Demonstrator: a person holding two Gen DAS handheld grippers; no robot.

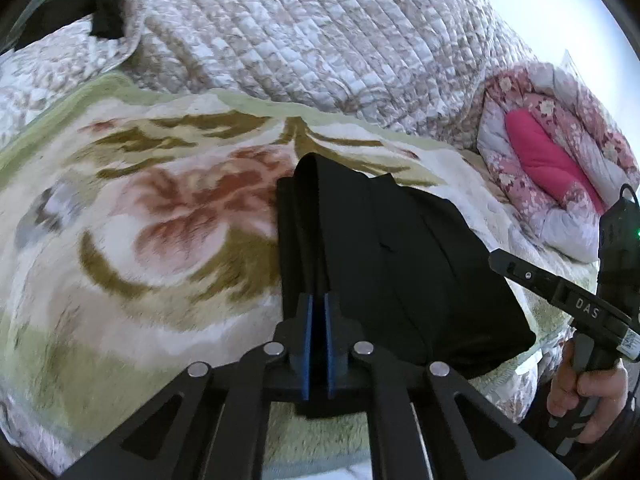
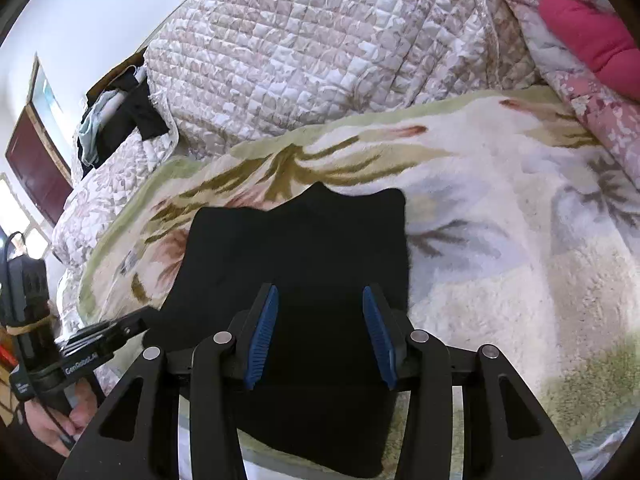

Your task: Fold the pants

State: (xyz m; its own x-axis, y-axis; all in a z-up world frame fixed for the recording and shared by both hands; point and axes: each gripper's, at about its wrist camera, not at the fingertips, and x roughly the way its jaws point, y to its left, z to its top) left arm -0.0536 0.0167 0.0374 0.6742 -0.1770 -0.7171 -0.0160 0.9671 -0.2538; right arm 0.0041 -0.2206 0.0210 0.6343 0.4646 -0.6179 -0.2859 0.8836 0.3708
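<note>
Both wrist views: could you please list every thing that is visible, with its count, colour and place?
pants: one, black, folded on the floral blanket, under both grippers.
floral blanket: one, cream, green and pink, spread on the bed.
quilted cover: one, white and beige, heaped behind the blanket.
pink quilt: one, pink floral, bundled at the right.
dark clothes: some, black, far left.
left gripper: fingers shut.
right gripper: fingers open above the pants.
hands: two, on the handles.

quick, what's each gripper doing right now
left gripper: shut, on a fold of the black pants
right gripper: open above the pants, gripping nothing
</note>
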